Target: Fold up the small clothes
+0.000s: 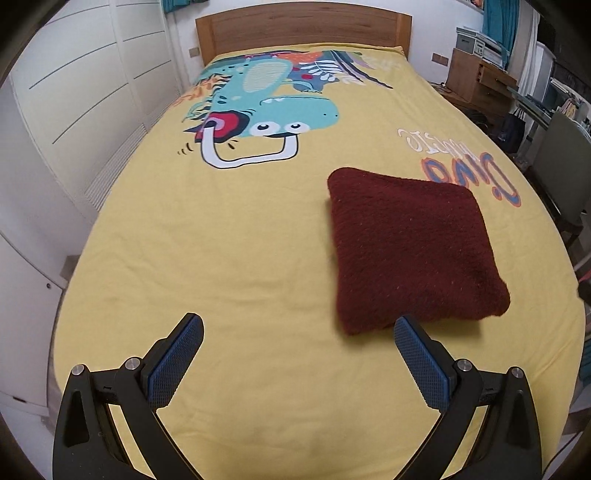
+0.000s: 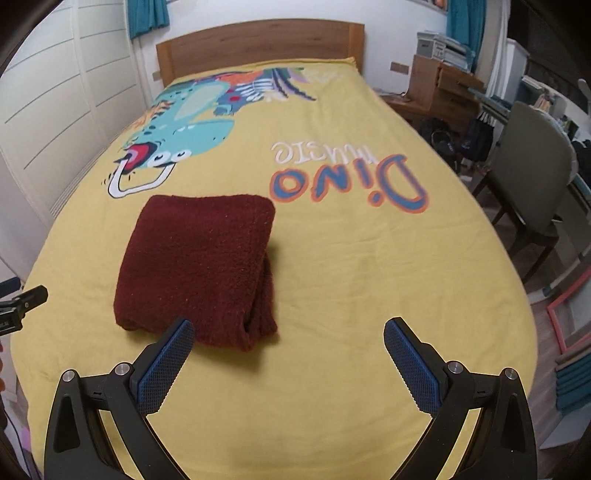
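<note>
A dark red fuzzy garment (image 1: 410, 247) lies folded into a thick square on the yellow bed sheet (image 1: 229, 258). In the right wrist view the same garment (image 2: 199, 266) shows its stacked layers along its right side. My left gripper (image 1: 298, 328) hovers open over the sheet, its right fingertip just in front of the garment's near edge. My right gripper (image 2: 289, 330) is open too, with nothing between its fingers; its left fingertip overlaps the garment's near edge in the view. Part of the left gripper's body (image 2: 22, 301) shows at the left edge.
The sheet carries a dinosaur print (image 1: 266, 107) and "Dino music" lettering (image 2: 351, 177). A wooden headboard (image 1: 303, 29) is at the far end, white wardrobe doors (image 1: 74, 92) on the left, a grey chair (image 2: 524, 166) and a cluttered wooden desk (image 2: 439, 88) on the right.
</note>
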Available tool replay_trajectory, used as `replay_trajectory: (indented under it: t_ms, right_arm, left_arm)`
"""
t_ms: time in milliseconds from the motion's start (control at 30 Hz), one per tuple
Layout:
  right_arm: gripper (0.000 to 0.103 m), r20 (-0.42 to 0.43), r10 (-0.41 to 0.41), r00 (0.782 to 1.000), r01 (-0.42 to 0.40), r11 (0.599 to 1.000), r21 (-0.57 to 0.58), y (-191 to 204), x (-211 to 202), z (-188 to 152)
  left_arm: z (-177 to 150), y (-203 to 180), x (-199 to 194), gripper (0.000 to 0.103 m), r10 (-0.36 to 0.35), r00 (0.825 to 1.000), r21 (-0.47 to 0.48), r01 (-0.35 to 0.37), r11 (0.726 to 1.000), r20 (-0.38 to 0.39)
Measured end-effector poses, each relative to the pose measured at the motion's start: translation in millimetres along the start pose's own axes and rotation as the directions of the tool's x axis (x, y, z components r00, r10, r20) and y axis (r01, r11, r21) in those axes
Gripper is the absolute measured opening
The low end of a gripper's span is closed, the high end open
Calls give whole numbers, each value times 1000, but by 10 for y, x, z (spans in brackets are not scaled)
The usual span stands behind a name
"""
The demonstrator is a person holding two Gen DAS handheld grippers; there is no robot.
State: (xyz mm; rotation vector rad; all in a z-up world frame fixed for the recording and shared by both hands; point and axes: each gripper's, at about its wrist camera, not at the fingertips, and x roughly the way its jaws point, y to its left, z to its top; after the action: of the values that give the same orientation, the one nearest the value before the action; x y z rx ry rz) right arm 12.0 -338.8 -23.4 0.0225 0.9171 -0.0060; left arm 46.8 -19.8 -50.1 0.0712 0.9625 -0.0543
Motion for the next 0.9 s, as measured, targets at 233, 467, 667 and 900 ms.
replay_trajectory:
  t_ms: [233,467,667,900]
  right_arm:
    - [102,15,-21,1000,21,1000,18,-53,-213,-204]
    - [102,22,-34,999,33,999,23,-70,-353,-352]
    - [102,24,-34,999,34,999,21,-79,-403,-369]
    - [102,23,-33,999,32,999,19,-80,-412,-361]
  left_arm:
    - [-185,8,-171,102,6,1000,-7,-6,1000,1]
    - [-269,-58,-216,102,5,1000,14,-5,1000,-7]
    - [-287,-102,-213,102,6,1000,28,-5,1000,-10]
    - [-287,-109,-209,102,6,1000,26,-6,1000,-13]
